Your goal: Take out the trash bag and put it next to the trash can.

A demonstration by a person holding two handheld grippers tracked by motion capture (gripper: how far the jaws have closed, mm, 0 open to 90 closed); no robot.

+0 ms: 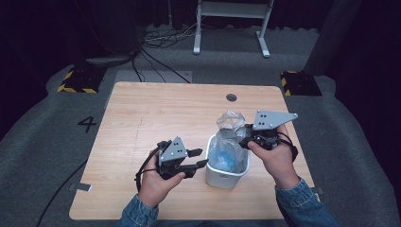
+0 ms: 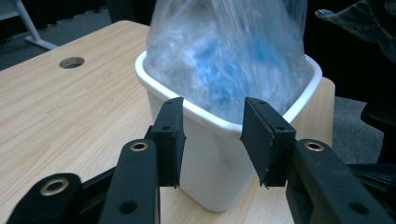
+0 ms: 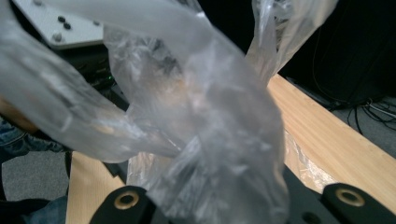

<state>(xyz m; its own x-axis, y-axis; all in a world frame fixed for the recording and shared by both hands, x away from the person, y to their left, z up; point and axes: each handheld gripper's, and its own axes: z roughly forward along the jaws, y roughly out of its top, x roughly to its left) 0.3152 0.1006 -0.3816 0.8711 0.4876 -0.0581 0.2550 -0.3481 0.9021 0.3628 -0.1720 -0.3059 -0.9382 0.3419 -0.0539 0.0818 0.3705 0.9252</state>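
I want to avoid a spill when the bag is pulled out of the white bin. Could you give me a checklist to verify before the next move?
1. Right gripper shut on the plastic bag, at its gathered neck: ok.
2. Bag neck stands above the white bin: ok.
3. Left gripper holding the bin steady: not ok; its jaws stand open, apart from the rim.
4. Left jaws lined up with the bin's near wall: ok.
5. Bin upright on the table: ok.
6. Bag free of tears: cannot tell.
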